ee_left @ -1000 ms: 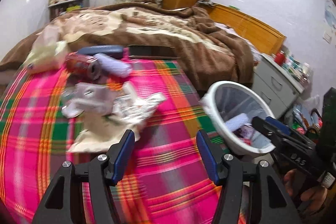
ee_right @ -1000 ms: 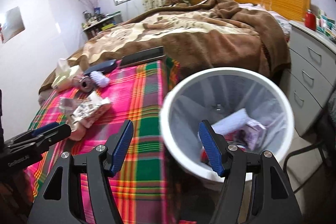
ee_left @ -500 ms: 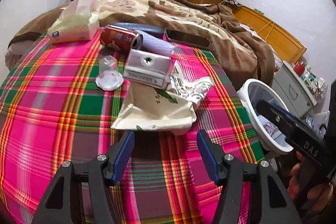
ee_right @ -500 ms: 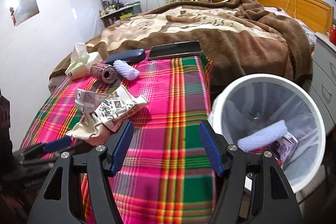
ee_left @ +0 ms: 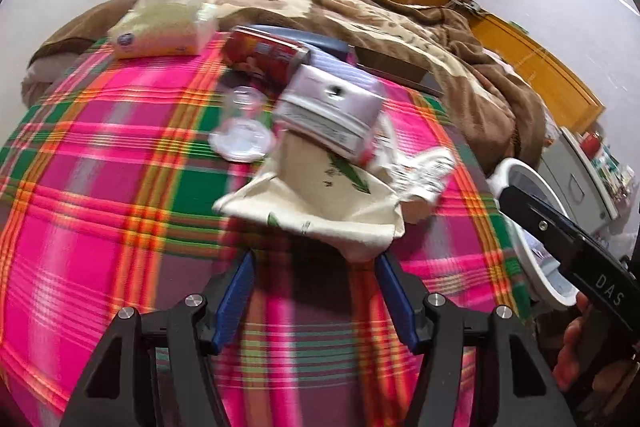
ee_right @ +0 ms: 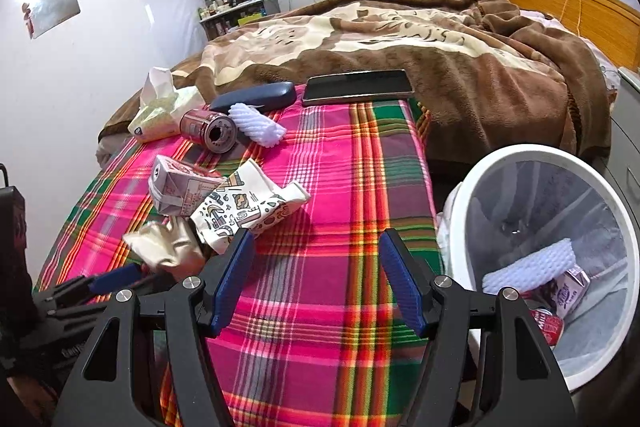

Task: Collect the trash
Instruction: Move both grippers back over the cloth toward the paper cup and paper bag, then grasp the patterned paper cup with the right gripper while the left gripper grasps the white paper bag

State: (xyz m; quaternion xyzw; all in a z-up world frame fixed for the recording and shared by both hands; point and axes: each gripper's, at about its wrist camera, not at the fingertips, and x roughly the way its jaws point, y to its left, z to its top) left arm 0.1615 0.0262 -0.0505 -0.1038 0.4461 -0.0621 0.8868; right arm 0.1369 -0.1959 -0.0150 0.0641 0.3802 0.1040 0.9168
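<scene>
On the bed: a pink and green plaid cloth (ee_right: 344, 187) is spread, with a brown blanket (ee_right: 460, 67) bunched behind it
Trash pile: a crumpled cream paper bag (ee_left: 328, 203) is seen in the middle of the cloth, with a pink drink carton (ee_left: 332, 107) lying on its far part and a printed paper bag (ee_right: 244, 203) touching both
Clear lid: a clear plastic lid (ee_left: 242, 141) is laid flat just left of the carton
Can: a red drink can (ee_right: 208, 129) is lying on its side beyond the carton, its open end turned toward the right wrist view
Foam sleeve: a white foam net (ee_right: 256, 125) is resting beside the can
Other things: a tissue pack (ee_left: 168, 23), a dark glasses case (ee_right: 254, 95) and a phone (ee_right: 358, 87) are lined along the far edge of the cloth
Bin: a white waste bin (ee_right: 516, 157) is standing off the right side of the bed, lined with a clear bag; another foam net and a carton are already inside it
Left gripper (ee_left: 314, 297): the blue pads are held apart with nothing between them, just short of the near corner of the cream bag
Right gripper (ee_right: 316, 285): the jaws are held wide and empty above the cloth, between the trash pile and the bin
</scene>
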